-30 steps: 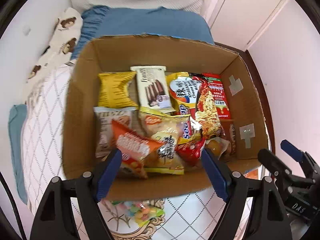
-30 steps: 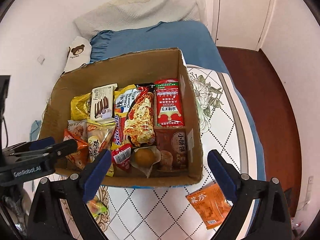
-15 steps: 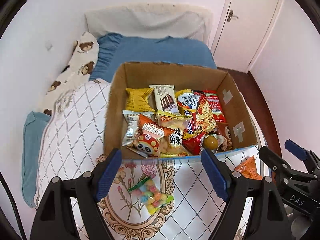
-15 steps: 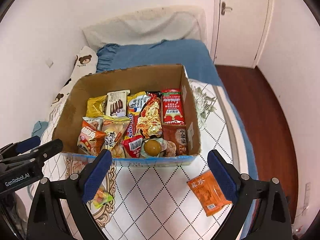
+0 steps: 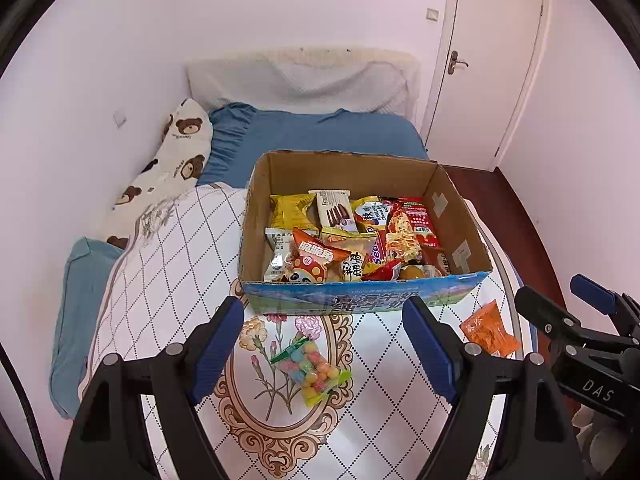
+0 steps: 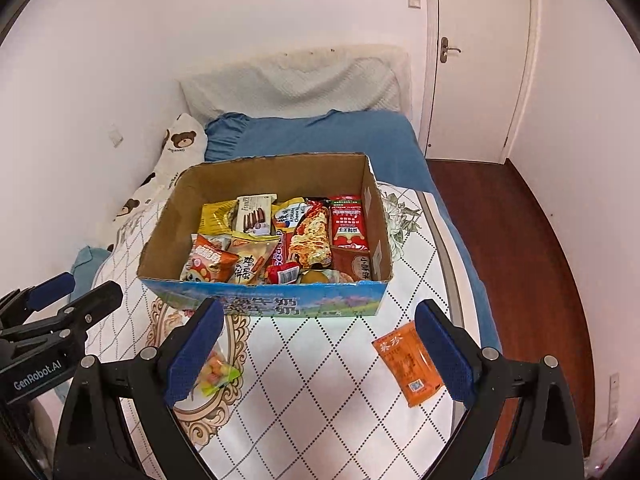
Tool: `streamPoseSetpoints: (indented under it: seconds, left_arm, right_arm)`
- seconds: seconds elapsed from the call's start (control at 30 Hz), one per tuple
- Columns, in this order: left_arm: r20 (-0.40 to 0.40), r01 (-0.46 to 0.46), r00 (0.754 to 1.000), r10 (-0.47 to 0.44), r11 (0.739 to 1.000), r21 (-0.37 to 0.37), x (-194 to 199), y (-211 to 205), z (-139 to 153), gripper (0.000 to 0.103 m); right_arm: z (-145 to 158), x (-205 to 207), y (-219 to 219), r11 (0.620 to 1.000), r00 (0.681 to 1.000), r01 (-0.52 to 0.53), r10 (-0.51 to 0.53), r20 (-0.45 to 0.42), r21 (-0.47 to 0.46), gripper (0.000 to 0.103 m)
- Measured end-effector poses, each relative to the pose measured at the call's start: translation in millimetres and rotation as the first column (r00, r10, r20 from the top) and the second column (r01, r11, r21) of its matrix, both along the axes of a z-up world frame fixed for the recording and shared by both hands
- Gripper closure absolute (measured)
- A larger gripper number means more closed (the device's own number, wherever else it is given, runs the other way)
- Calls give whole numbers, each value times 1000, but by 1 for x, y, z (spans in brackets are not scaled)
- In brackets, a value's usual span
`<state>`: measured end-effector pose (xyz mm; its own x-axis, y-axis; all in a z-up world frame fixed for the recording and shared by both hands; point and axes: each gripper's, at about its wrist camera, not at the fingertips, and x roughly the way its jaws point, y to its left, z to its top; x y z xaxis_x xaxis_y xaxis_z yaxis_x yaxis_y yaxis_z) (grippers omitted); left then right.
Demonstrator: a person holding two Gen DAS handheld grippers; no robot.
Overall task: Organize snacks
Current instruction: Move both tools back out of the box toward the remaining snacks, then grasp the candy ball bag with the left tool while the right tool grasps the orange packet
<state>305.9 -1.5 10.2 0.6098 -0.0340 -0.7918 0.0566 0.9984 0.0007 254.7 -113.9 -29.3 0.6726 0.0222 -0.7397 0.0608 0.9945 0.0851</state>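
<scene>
A cardboard box (image 5: 362, 240) sits on the bed (image 5: 168, 280), already crowded with snack packets. Two snacks lie loose on the quilt in front of it: a clear bag of coloured candy (image 5: 311, 366) near the left side, and an orange packet (image 6: 407, 362) near the right, both well clear of the box's near wall.

The left tongs (image 5: 323, 350) hang above the quilt with the jaws spread wide and nothing between them; the candy bag lies just ahead, roughly centred in the gap. The right tongs (image 6: 319, 350) are likewise wide open and empty, and the orange packet lies just beside their right finger (image 6: 444, 354), partly tucked behind it in the right wrist view.

By the look of it, the step in hand is the pickup of the last loose snacks, with most of the sorting already done. The next move likely calls for lowering a pair of tongs over its nearer snack, closing on the thin wrapper without pinching up the quilt, then lifting it over the near wall into a free spot in the box. The candy bag is slippery and lumpy, so a grip across its middle seems safest.
</scene>
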Motion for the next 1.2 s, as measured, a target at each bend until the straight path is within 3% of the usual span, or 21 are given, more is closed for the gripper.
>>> streamPoseSetpoints:
  seconds: [0.17,0.37,0.6,0.63,0.67,0.7,0.87,1.0,1.1,1.2]
  left_arm:
    - [30,-5,1000,4,999,32,-7,-1,1,22]
    - [7,-26,1000,26,999,37,-3,4,-13,22]
    - [-78,-72,994,78,995,69,9,19,-56,22]
    - [-96,-79,992,86,994,70,10,21,-63,22]
    - [-117,-90,988,98,994,69,12,23,-71,22]
    - [-136,-98,985,107,993,66,13,25,-79,22]
    - [-215,-126,967,137,990,67,13,34,-114,22]
    - [-293,-133,945,148,989,70,19,41,-144,22]
    - [-392,-129,910,134,991,40,30,43,-170,22]
    - [-468,-139,876,116,990,-16,41,43,-194,22]
  right_arm:
    - [3,-8,1,1000,1000,-5,5,20,18,4]
    - [-8,-6,-9,995,1000,2,-2,0,96,4]
    - [-65,14,-79,956,989,104,-70,-128,275,5]
    - [-75,17,-90,949,985,127,-87,-148,287,9]
    - [-88,20,-105,938,981,145,-95,-168,316,24]
    - [-98,22,-115,931,977,158,-100,-187,328,27]
    - [-146,40,-152,921,947,236,-146,-287,309,27]
    - [-185,61,-151,955,929,196,-108,-354,224,27]
    - [-217,74,-140,971,901,161,-72,-428,177,27]
    - [-229,76,-120,982,896,104,-24,-444,157,27]
